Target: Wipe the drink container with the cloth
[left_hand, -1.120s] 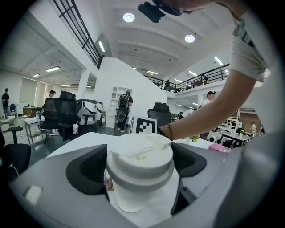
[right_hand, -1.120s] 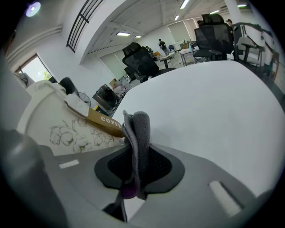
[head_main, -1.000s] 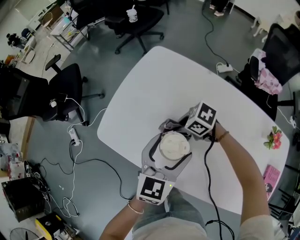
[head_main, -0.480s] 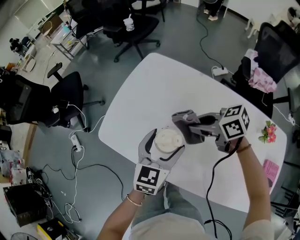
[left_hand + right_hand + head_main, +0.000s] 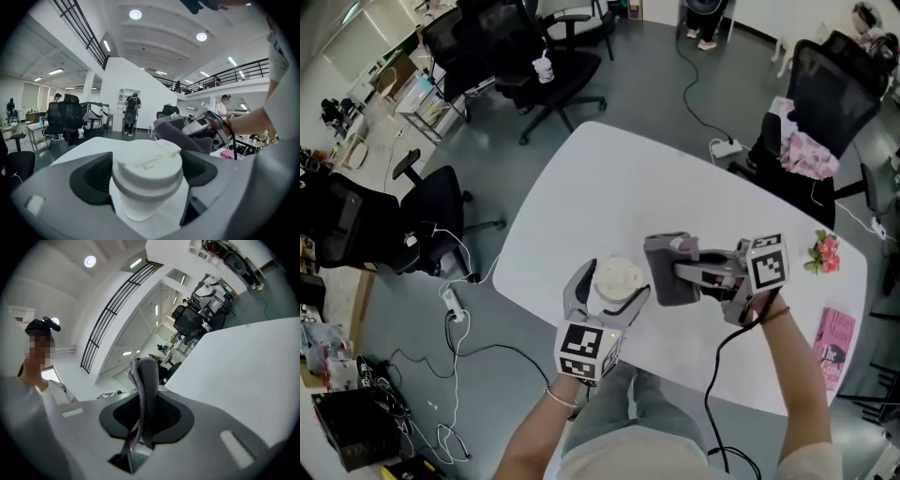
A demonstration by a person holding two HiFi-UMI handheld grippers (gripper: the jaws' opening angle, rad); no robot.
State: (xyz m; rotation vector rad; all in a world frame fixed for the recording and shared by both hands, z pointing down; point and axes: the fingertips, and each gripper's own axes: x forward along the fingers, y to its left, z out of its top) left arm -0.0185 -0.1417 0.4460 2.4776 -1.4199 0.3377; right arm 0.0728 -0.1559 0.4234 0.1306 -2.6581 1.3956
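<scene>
**Cup held, cloth alongside**

White table [image 5: 609,178], seen from above. Left gripper [image 5: 610,285] is at the table's near edge, its jaws closed on the sides of a white lidded cup [image 5: 617,275]; the cup is upright, lid on. Right gripper [image 5: 679,273] points in from the right, its jaws pinched shut on a grey cloth [image 5: 662,269], which is bunched in a fold and sticks out past the tips. The cloth sits just to the right of the cup; can't tell whether they touch. Pink book [image 5: 832,342] lies at the table's right corner, well apart.
</scene>
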